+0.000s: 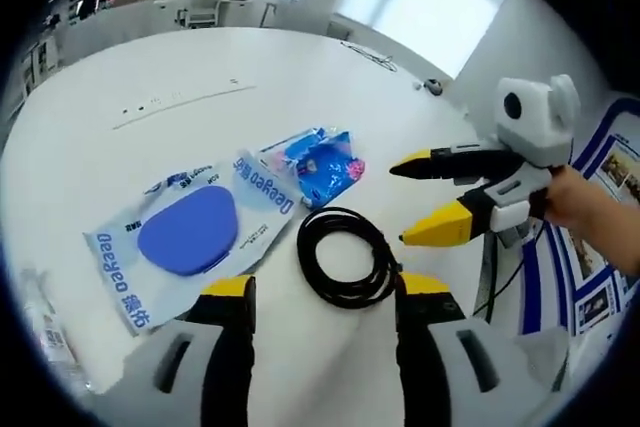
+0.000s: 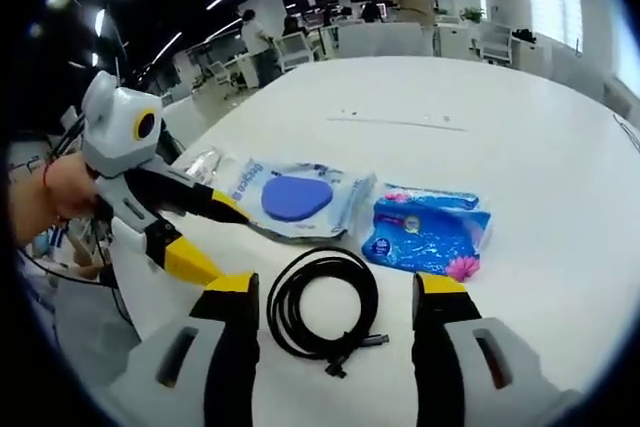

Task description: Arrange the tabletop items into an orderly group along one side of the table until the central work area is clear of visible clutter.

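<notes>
Both grippers hover with jaws spread and empty over the coiled black cable (image 2: pixel 325 309), which lies on the white table (image 2: pixel 520 147) between the left gripper (image 1: pixel 325 292) and right gripper (image 2: pixel 338 287). Just beyond sit the blue-pad packet (image 2: pixel 298 199) and blue wipes pack (image 2: pixel 428 232). Grasping the cable looks next: close on one side of the coil.

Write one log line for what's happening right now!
left gripper: open, by black cable | right gripper: open, over cable | blue pouch, wipes pack: on table
</notes>
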Available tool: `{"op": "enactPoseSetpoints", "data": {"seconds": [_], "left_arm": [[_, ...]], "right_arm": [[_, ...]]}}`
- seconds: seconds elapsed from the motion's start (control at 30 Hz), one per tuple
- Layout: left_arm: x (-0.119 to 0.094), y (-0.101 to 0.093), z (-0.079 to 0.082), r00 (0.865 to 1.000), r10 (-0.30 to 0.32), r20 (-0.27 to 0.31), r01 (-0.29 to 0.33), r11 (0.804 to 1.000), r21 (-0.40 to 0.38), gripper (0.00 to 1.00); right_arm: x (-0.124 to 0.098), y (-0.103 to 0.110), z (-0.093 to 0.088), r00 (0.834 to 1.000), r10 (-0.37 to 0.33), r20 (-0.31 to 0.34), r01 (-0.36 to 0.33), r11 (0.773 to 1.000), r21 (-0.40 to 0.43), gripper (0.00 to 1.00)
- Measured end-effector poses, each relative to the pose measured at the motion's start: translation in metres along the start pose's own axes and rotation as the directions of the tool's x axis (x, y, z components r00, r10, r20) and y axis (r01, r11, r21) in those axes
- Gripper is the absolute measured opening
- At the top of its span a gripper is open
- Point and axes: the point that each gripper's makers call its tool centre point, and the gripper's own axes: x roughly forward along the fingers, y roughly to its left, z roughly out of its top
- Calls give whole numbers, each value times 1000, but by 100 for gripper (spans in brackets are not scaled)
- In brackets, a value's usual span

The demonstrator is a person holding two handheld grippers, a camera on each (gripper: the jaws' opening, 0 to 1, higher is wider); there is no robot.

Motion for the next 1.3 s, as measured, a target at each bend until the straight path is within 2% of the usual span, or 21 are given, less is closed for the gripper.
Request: {"op": "enactPoseSetpoints", "data": {"seconds": [0.63,0.8,1.0,1.17,1.3], "left_arm": [[-44,3,7,996,23,91,-25,999,23,63],[-59,2,13,989,24,146,-29,999,30,65],[-78,4,11,985,36,167,-40,999,21,67],[-96,10,12,976,52,210,-56,998,13,69],[-108,15,10,972,72,222,-75,997,6,70]], "right_arm": [[-17,23,26,998,46,36,-44,997,-65,66],[-21,29,31,997,55,46,-51,995,-85,66],[-23,36,36,996,68,58,-63,993,-95,66],[-24,42,37,995,78,59,-72,992,-106,66],[-24,48,39,994,87,61,-80,990,-116,65]]}}
